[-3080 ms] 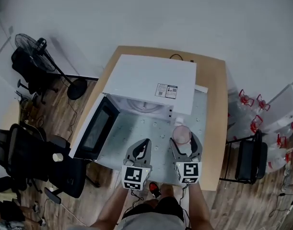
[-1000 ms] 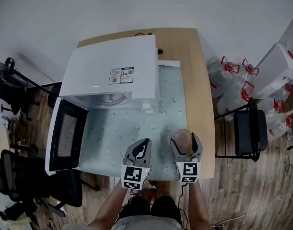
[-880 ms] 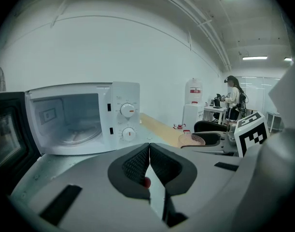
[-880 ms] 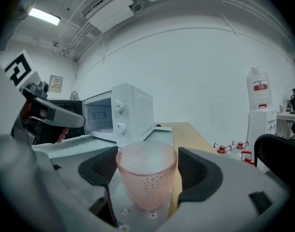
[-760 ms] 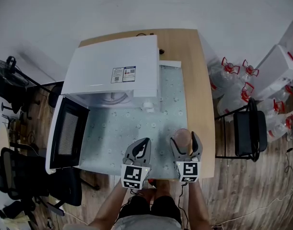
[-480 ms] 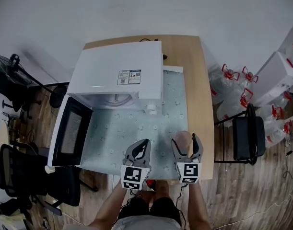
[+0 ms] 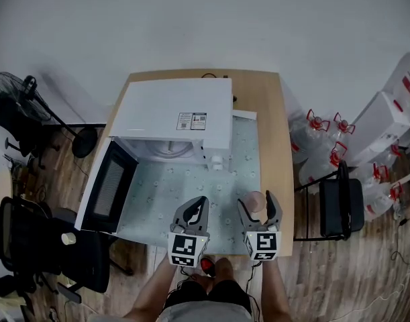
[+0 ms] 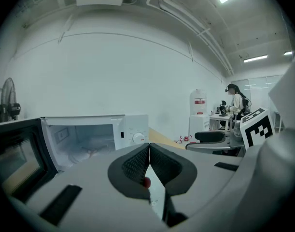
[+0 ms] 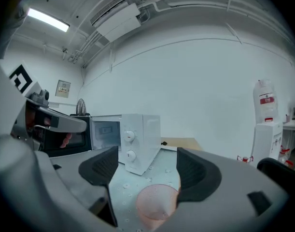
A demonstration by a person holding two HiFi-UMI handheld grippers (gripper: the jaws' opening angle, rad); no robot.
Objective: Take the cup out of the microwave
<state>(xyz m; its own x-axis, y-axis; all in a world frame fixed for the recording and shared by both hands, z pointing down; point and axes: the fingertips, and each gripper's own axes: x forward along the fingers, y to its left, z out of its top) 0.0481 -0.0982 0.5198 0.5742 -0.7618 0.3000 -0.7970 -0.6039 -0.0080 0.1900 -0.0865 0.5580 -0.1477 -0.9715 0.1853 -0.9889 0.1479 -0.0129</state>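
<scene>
A pale pink cup (image 7: 253, 201) stands on the light mat near the table's front right. My right gripper (image 7: 257, 200) is open around it. In the right gripper view the cup (image 9: 157, 204) sits low between the spread jaws of the right gripper (image 9: 152, 170), close against the right pad, with a gap to the left pad. The white microwave (image 7: 174, 113) stands at the back with its dark door (image 7: 111, 186) swung open to the left and its cavity (image 8: 87, 139) holding no cup. My left gripper (image 7: 200, 202) is shut on nothing, its pads (image 8: 142, 161) pressed together.
The wooden table (image 7: 275, 133) carries a pale mat (image 7: 184, 186). A black chair (image 7: 335, 210) and water jugs (image 7: 319, 129) stand to the right. An office chair (image 7: 30, 240) and a fan (image 7: 23, 89) are to the left. A person (image 8: 236, 100) is far off.
The cup and my right gripper have come back from the microwave's front to the near right of the mat. The head view has drifted. The left gripper stays shut beside it.
</scene>
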